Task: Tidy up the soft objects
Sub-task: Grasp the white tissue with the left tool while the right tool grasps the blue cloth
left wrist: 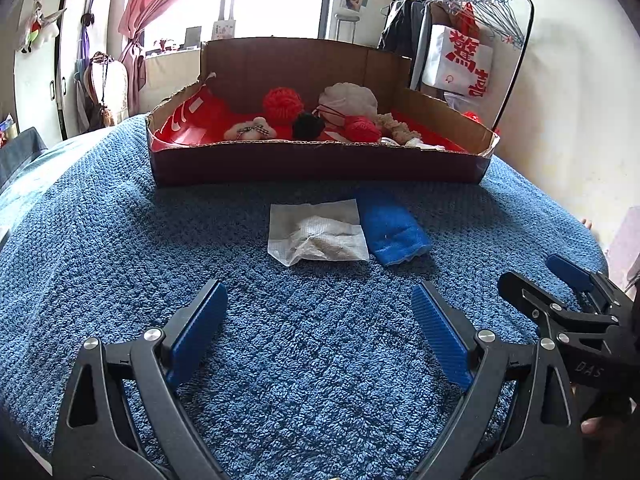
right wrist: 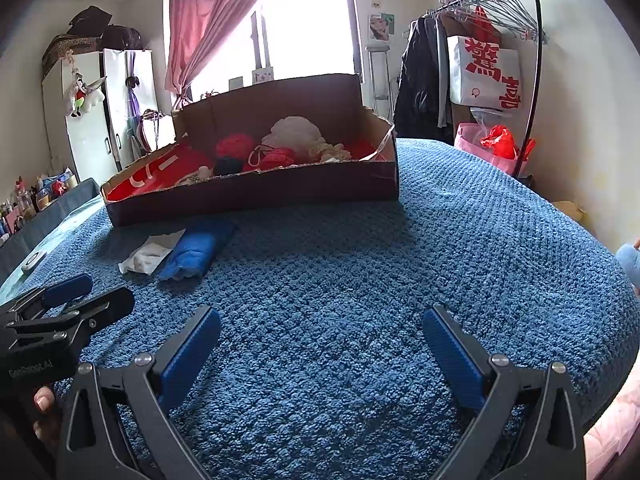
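A white tissue-like cloth (left wrist: pixel 318 234) and a folded blue cloth (left wrist: pixel 390 229) lie side by side on the blue towel-covered table (left wrist: pixel 120 264), just in front of a low cardboard box (left wrist: pixel 316 162). The box holds red yarn balls (left wrist: pixel 282 103), a black ball (left wrist: pixel 307 126), a small plush toy (left wrist: pixel 250 130) and pale fluffy items. My left gripper (left wrist: pixel 320 298) is open and empty, short of the two cloths. My right gripper (right wrist: pixel 322 322) is open and empty over bare towel; the cloths (right wrist: pixel 192 254) lie to its front left. Each gripper shows in the other's view (left wrist: pixel 560 288) (right wrist: pixel 80 298).
A clothes rack (right wrist: pixel 496 40) with hangers, dark garments and a white bag stands at the back right. A white wardrobe (right wrist: pixel 92 120) and a pink curtain are at the back left. A small white device (right wrist: pixel 34 261) lies at the table's left edge.
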Available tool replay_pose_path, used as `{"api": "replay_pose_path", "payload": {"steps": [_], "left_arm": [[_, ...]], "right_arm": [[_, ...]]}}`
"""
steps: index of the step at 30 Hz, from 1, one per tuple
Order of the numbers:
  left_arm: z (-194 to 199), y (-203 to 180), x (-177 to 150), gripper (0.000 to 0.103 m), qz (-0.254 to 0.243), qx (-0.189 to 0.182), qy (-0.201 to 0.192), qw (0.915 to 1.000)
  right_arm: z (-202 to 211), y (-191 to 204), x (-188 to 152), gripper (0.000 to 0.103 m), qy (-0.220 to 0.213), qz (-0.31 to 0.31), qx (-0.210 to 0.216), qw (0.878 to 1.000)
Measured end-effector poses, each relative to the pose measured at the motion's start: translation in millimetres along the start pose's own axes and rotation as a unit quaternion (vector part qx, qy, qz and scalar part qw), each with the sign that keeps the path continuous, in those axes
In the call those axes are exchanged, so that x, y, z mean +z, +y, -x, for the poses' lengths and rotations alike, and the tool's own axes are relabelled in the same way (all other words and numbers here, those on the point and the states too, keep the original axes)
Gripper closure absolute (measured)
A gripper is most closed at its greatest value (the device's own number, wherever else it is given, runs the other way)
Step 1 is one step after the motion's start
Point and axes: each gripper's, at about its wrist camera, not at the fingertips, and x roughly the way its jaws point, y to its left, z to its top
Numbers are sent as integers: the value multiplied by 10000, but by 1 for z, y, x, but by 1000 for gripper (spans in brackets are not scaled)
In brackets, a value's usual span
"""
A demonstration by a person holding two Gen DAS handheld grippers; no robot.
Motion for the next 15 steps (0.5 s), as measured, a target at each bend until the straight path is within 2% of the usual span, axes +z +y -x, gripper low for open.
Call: {"api": "replay_pose_path", "payload": {"steps": [8,15], "left_arm": [[-3,1,2,9,-23,-46,73,10000],[-9,4,16,9,-35,-73,345,9994]], "right_arm": [[-3,1,2,0,14,6,-6,10000],[-5,-7,10,0,86,-118,101,9998]]}}
